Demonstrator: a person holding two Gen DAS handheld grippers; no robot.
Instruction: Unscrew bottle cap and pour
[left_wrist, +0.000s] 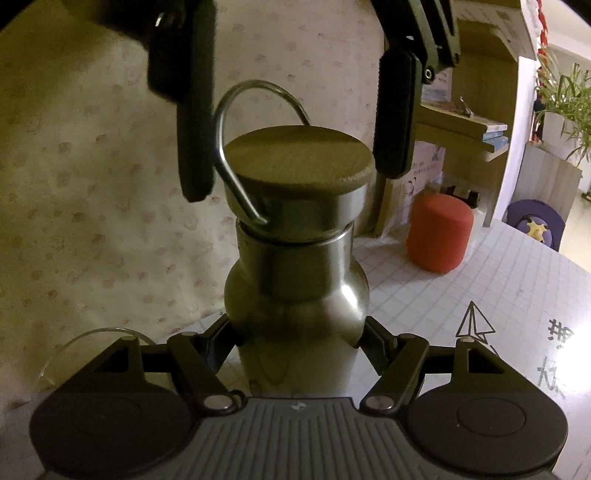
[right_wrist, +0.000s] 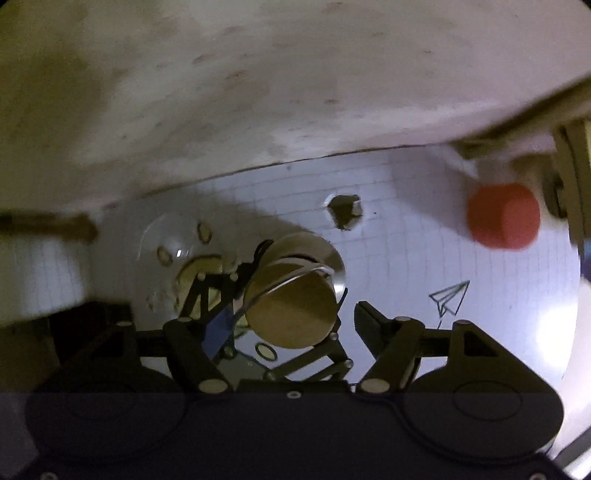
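Left tool (left_wrist: 295, 343) is clamped on the body of the steel bottle (left_wrist: 295, 295), 1 finger pressed against each side, holding it upright on the gridded surface (left_wrist: 480, 280). Right tool (left_wrist: 291, 162) comes down from above with its 2 fingers spread wide, 1 on each side of the wooden-topped cap (left_wrist: 297, 158) and neither clearly touching it; it has hold of nothing. A wire loop handle (left_wrist: 236, 122) arches over the cap, just beside the nearer finger. The cap sits on the bottle neck with a thin gap showing beneath its metal skirt. A red cylinder (left_wrist: 439, 232) stands well apart by the wall, and a clear glass (right_wrist: 173, 240) sits just beside the bottle.
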